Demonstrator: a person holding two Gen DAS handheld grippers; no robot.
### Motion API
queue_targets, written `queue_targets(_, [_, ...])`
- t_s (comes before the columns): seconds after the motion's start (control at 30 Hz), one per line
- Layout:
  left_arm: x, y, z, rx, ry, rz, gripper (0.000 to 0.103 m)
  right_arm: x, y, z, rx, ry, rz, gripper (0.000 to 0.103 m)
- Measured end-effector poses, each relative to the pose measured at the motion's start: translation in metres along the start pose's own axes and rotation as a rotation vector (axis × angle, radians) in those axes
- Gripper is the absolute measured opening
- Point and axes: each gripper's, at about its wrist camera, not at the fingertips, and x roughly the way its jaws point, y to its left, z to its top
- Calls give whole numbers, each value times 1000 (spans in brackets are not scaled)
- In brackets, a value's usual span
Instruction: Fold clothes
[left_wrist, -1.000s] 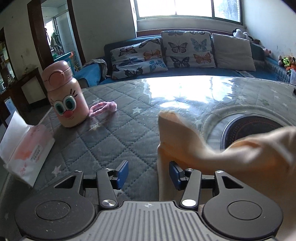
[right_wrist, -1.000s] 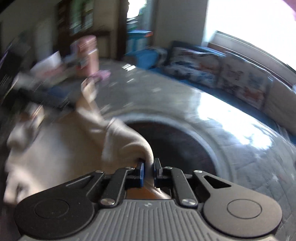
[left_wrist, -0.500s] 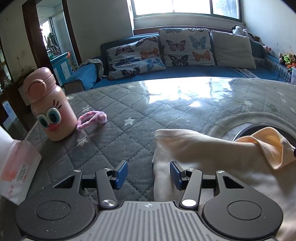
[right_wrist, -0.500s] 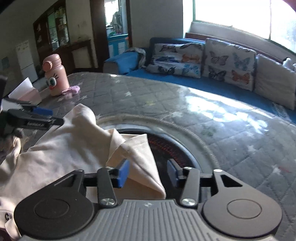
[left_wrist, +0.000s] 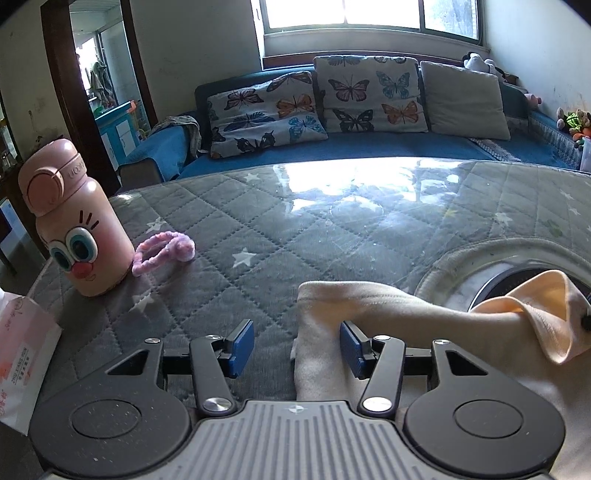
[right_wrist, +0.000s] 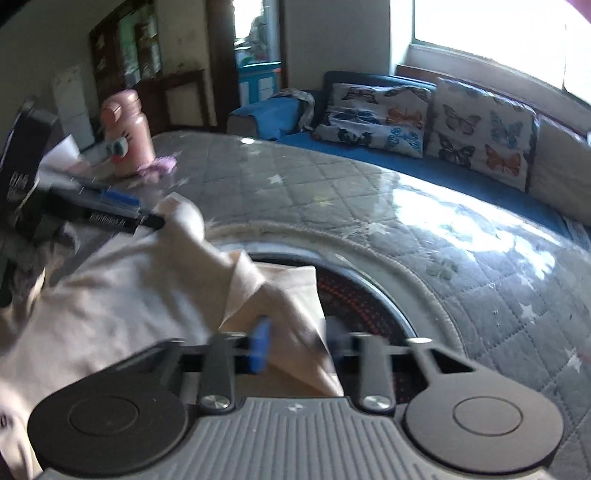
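A cream-coloured garment (left_wrist: 388, 317) lies on the grey quilted table (left_wrist: 280, 236), one fold draped over a round dark inset (right_wrist: 354, 295). My left gripper (left_wrist: 295, 345) is open just above the garment's left edge; its right finger is over the cloth, its left over bare quilt. In the right wrist view the garment (right_wrist: 140, 288) spreads to the left and my right gripper (right_wrist: 295, 345) is open with a folded corner of cloth lying between its fingers. The view is blurred. The left gripper's fingers (right_wrist: 110, 218) show at the garment's far corner.
A pink cartoon-face bottle (left_wrist: 70, 225) stands at the table's left, with a pink hair tie (left_wrist: 164, 251) beside it. A tissue pack (left_wrist: 22, 354) is at the left edge. A blue sofa with butterfly cushions (left_wrist: 332, 107) is behind the table.
My right gripper let go of the garment and opened. The cloth dropped from a lifted bunch to lying on the table. My left gripper stayed open and shifted slightly.
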Motion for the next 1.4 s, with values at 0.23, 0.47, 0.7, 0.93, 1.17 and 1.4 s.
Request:
queue_targets(0.23, [4, 0, 1, -1, -10, -7, 53, -4, -28, 12, 134, -69, -60, 3])
queue_targets(0.47, [4, -1, 2, 13, -20, -21, 44, -6, -50, 9, 231, -68, -40, 23])
queue_targets(0.7, [6, -4, 3, 13, -31, -31, 44, 7, -52, 3, 214, -18, -46, 36])
queue_targets(0.93, [7, -8, 5, 27, -44, -59, 8, 26, -48, 4, 216, -3, -36, 8])
queue_targets(1.17, [-9, -1, 10, 7, -125, -32, 6, 5, -41, 17, 178, -117, -108, 4])
queue_targets(1.4, [8, 1, 14, -18, -107, -26, 10, 21, -50, 26, 198, -108, -150, 7])
